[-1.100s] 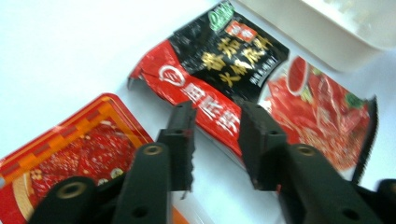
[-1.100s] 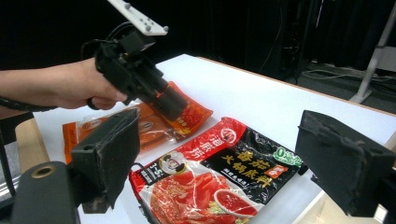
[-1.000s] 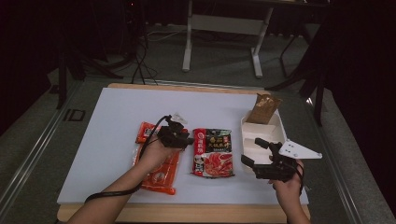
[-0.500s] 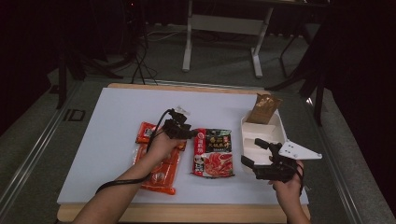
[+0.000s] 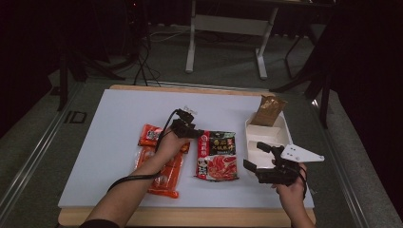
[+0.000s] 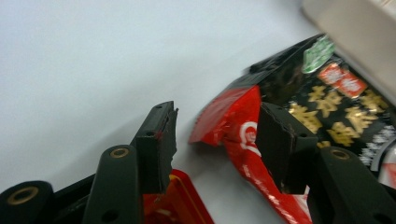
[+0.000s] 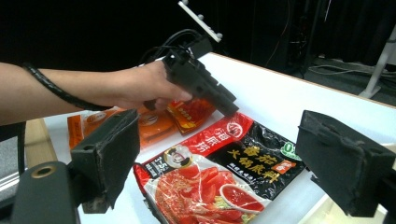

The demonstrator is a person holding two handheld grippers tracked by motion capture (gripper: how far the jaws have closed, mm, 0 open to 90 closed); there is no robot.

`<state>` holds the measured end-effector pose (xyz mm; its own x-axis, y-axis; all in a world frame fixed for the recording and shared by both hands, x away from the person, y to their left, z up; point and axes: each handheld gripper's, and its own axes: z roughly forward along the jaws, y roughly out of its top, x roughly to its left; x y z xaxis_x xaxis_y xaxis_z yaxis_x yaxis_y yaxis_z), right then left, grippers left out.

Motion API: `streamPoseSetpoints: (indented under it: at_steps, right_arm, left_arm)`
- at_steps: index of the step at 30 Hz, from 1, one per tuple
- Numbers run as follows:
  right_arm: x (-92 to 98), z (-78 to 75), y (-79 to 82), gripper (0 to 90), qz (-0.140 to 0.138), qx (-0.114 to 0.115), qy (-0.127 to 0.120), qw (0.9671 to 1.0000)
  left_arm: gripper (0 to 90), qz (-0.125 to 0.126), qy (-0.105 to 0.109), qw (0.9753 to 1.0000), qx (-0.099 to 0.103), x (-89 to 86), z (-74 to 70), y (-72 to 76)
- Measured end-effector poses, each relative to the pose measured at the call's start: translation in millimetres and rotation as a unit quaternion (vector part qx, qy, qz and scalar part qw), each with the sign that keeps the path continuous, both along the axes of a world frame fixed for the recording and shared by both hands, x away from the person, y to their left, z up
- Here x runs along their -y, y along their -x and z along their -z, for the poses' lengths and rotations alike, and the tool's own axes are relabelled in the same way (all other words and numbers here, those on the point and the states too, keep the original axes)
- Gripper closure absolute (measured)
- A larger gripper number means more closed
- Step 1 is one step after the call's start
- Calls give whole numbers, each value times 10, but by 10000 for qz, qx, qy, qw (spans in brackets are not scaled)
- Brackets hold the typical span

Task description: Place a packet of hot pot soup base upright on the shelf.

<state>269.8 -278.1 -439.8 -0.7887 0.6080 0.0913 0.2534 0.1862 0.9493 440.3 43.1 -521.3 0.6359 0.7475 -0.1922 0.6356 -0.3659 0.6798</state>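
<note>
A red-and-black soup-base packet point(image 5: 217, 154) lies flat in the middle of the white table. My left gripper point(image 5: 191, 131) is at its far left corner. In the left gripper view that red corner point(image 6: 226, 116) sits lifted between the jaws of the left gripper point(image 6: 217, 126), which stands open and is not pinching it. My right gripper point(image 5: 259, 156) hovers open at the packet's right, beside the white tray point(image 5: 280, 130). In the right gripper view the packet point(image 7: 215, 172) lies ahead between the wide-apart jaws of the right gripper point(image 7: 224, 135), and the left gripper point(image 7: 229, 109) touches its far corner.
A long orange packet point(image 5: 161, 173) and a small red packet point(image 5: 149, 134) lie under the left forearm. A brown packet point(image 5: 268, 110) leans at the tray's far end. The table's wooden front edge point(image 5: 190, 216) runs close to both arms.
My left gripper has moved right and a little away from the person, from over the orange packets to the soup-base packet's corner. The right gripper has stayed in place.
</note>
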Motion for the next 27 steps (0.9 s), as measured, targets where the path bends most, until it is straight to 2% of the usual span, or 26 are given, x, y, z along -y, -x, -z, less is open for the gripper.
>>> streamPoseSetpoints:
  at_steps: [3,5,8,12,15,18,23,27]
  right_arm:
    - [-4,1,-1,138,-25,2,5,10000]
    - [-5,0,-1,138,-31,0,8,10000]
    - [-3,1,-3,138,-37,-5,2,10000]
    - [-1,-4,1,138,-31,-3,-9,10000]
    - [0,-8,4,138,-39,-4,-10,10000]
    - [-6,-2,-3,138,-58,-8,-5,10000]
    - [-24,3,-8,138,-76,-29,31,10000]
    - [-31,6,-10,138,-83,-42,44,9999]
  left_arm:
    - [453,34,114,9999,-117,12,33,-23]
    - [453,188,108,9996,-191,40,50,-21]
    - [461,268,144,9989,-355,98,77,-10]
    - [493,350,-17,9983,-456,155,120,-4]
    - [517,278,-39,9985,-478,179,163,9]
    - [571,209,-38,9985,-510,206,166,27]
    - [680,220,-184,9975,-649,211,138,23]
    - [760,181,-273,9973,-656,233,126,20]
